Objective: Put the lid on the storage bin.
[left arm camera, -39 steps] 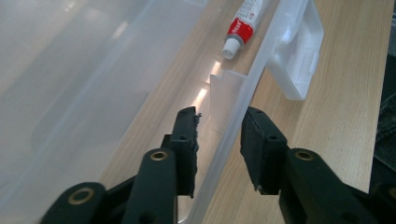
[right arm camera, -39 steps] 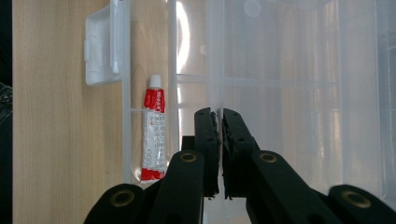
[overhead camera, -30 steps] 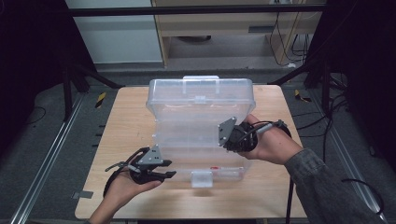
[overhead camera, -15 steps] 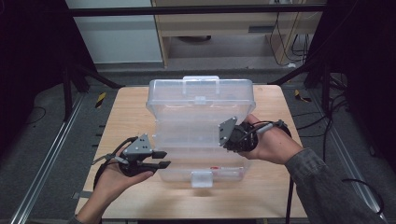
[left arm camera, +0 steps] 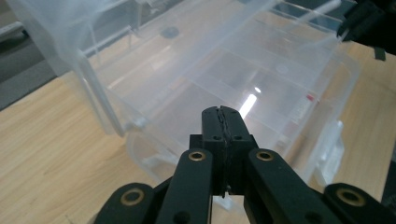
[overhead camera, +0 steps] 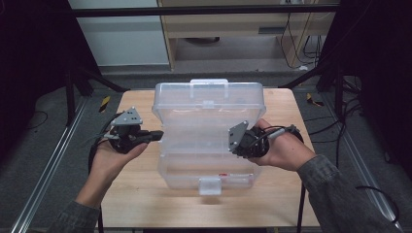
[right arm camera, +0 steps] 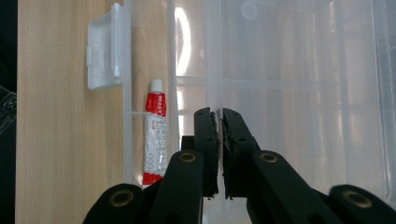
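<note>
Clear plastic box (overhead camera: 209,141) sits between closed left tongs (overhead camera: 156,135) and closed right tongs (overhead camera: 233,145).

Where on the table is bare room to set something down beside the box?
Bare wood lies on the table left of the clear box, below the left gripper, and in a strip along the near edge. The right side is crowded by the right gripper and hand. A small tube lies inside the box.
</note>
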Motion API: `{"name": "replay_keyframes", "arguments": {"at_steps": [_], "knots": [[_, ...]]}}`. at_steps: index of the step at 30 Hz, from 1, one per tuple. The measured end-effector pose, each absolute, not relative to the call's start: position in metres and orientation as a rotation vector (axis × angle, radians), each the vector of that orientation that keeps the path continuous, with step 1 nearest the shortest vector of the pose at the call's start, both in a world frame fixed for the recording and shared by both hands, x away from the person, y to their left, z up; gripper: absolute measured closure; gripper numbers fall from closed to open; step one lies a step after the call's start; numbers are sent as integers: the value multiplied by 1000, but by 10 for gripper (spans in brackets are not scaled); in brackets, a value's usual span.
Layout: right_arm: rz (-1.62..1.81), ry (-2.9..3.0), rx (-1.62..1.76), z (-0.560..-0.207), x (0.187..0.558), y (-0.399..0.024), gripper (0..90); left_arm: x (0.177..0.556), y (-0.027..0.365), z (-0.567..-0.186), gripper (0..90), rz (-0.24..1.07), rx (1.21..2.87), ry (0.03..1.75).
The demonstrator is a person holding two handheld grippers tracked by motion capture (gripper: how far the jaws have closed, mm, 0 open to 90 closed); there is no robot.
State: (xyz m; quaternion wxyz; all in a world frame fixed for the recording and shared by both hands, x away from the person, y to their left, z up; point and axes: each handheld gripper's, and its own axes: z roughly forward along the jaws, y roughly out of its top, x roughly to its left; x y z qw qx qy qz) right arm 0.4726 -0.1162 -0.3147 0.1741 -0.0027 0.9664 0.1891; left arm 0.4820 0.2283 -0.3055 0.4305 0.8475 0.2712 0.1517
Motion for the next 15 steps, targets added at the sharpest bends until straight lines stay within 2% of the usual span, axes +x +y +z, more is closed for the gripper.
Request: {"name": "replay_keyframes", "arguments": {"at_steps": [15], "knots": [[545, 2738, -8, -316, 471, -117, 856, 503, 228, -299, 899, 384, 2054, 752]]}}
